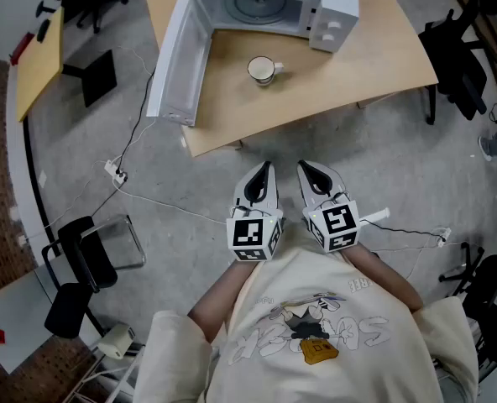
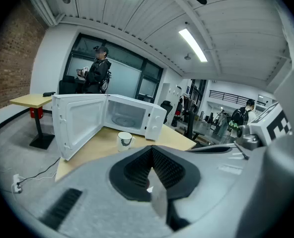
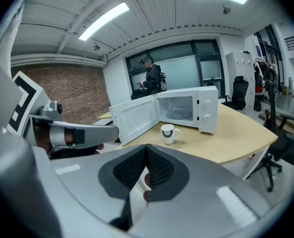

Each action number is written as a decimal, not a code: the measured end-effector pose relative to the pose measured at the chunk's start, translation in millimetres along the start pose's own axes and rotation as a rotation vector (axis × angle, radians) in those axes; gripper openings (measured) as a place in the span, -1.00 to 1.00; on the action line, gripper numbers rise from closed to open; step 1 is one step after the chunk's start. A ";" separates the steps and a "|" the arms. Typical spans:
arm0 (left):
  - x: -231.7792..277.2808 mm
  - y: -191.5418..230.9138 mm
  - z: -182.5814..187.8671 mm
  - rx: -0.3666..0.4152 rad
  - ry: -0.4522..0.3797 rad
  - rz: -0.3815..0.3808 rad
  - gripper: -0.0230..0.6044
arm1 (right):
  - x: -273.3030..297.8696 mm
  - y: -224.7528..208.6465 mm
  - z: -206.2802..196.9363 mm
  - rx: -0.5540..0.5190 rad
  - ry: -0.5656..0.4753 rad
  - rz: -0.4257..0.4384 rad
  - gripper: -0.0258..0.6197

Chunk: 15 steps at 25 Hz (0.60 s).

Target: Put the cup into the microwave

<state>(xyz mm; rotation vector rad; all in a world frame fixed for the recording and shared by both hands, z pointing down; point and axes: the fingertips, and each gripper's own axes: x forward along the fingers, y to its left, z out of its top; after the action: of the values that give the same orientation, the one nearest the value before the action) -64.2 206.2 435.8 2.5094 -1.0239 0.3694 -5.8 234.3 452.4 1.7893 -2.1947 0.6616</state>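
A white cup (image 1: pixel 263 70) with a dark pattern stands upright on the wooden table (image 1: pixel 383 49), just in front of the white microwave (image 1: pixel 269 7). The microwave door (image 1: pixel 175 61) is swung wide open to the left and the chamber looks empty. Both grippers hang over the floor, short of the table's near edge, side by side and pointing at the table. My left gripper (image 1: pixel 264 169) has its jaws together with nothing between them. So does my right gripper (image 1: pixel 304 168). The cup (image 2: pixel 124 140) (image 3: pixel 168 133) shows ahead in both gripper views, well beyond the jaws.
A white cable and power strip (image 1: pixel 114 173) trail across the floor left of the table. Black chairs stand at the lower left (image 1: pixel 85 263) and the right (image 1: pixel 454 57). A second table (image 1: pixel 39 57) is at far left. A person (image 2: pixel 98 73) stands behind the microwave.
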 end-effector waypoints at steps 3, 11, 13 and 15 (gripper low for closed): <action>2.4 -5.7 0.3 0.002 0.005 -0.007 -0.91 | -1.1 -5.1 0.7 0.001 0.006 -0.004 -0.91; 2.9 6.0 1.5 -0.007 0.005 0.010 -0.91 | 8.2 -0.6 2.1 -0.011 0.012 0.008 -0.91; 2.7 11.4 2.6 -0.009 0.003 0.014 -0.91 | 12.8 2.2 4.9 0.006 0.002 0.023 -0.90; 1.4 17.2 5.7 -0.008 -0.001 0.017 -0.91 | 17.1 3.2 8.6 0.031 -0.008 0.024 -0.90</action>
<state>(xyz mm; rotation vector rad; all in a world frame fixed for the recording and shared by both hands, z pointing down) -75.0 191.5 435.9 2.4952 -1.0454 0.3688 -11.9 215.8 452.0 1.7866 -2.2259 0.6990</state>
